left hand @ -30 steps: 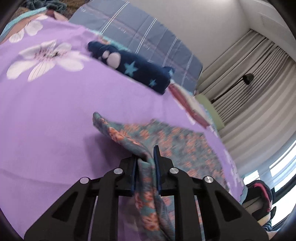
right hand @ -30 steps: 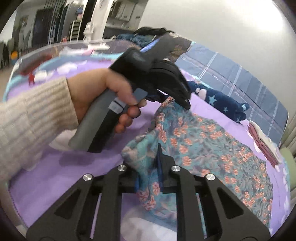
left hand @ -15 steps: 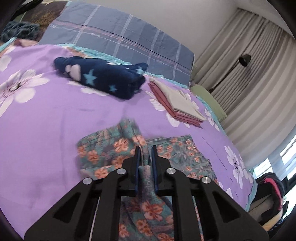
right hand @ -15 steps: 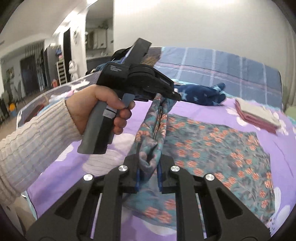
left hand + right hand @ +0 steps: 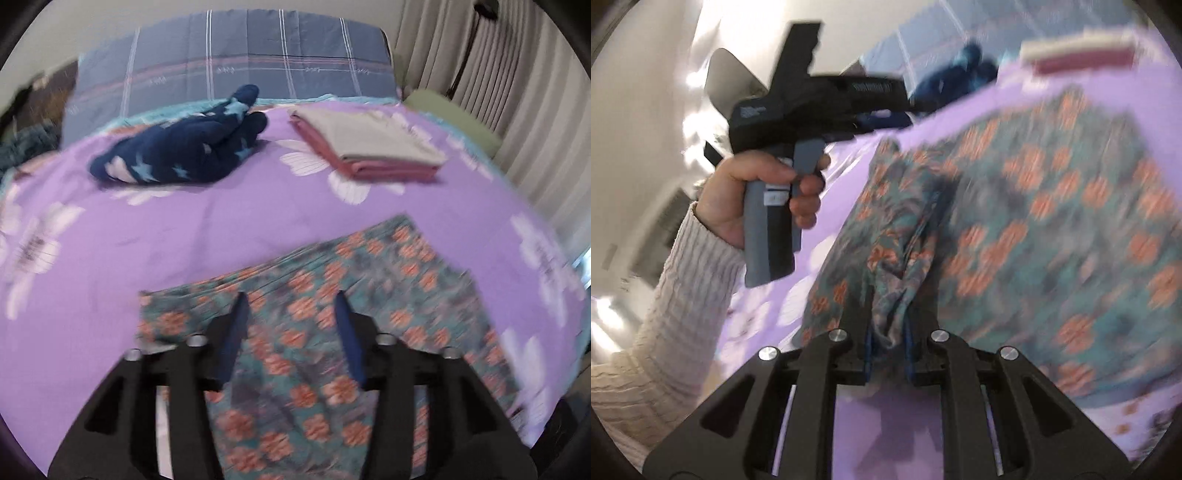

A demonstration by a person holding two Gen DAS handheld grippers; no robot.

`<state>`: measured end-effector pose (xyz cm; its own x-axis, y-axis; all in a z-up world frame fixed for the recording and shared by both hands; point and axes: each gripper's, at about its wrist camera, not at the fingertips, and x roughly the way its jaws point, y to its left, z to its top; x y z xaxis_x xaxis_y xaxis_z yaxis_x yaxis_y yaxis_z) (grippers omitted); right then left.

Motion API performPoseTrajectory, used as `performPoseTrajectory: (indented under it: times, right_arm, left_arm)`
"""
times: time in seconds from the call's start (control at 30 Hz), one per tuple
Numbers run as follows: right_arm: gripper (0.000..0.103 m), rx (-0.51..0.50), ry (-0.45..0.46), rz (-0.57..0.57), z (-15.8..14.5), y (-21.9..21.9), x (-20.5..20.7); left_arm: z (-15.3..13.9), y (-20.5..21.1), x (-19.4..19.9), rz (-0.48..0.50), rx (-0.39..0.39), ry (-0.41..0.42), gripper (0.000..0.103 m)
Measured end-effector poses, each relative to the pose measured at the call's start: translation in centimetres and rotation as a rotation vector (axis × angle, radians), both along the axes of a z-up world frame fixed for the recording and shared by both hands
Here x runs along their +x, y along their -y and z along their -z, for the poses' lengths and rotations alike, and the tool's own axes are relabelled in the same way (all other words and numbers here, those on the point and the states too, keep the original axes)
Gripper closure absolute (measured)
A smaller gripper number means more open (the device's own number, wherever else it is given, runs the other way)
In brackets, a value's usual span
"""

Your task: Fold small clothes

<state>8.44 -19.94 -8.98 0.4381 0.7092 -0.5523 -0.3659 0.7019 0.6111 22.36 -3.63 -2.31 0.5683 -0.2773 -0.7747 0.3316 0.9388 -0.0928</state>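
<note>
Left gripper [image 5: 291,310]: my jaws opening, spread apart, nothing between pads; floral cloth [image 5: 332,332] lies below on purple bedsheet [image 5: 184,229], near edge of bed. Risk: freed corner springs back, fold slips open.

Right gripper [image 5: 888,336]: my jaws pressed together, pinching bunched fold of floral cloth. Risk: I tug sideways, drag whole piece askew, since only right side holds it. Bunch thick; may slip out.

Far side: navy star garment [image 5: 177,155], folded pile [image 5: 369,147], well apart, no snag risk.

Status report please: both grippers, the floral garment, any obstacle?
Left gripper opening, nothing pinched. Right gripper shut on floral garment. Nothing in the way.
</note>
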Motion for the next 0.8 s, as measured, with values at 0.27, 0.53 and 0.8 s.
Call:
performPoseTrajectory:
  times: [0.27,0.53,0.8]
  right_arm:
    - [0.088,0.059,-0.061,-0.023,1.2,0.7,0.9]
    - [0.084,0.013,-0.069,-0.010,1.1,0.5,0.8]
    - [0.063,-0.092,-0.028,0.049,-1.1,2.6,0.2]
  left_arm:
    - [-0.9,-2.8,-9.4,0.021,0.097,0.097,0.026]
    - [2.1,-0.9,-18.3,0.156,0.269,0.163,0.018]
    - [3.2,-0.6,-20.7,0.197,0.184,0.158,0.019]
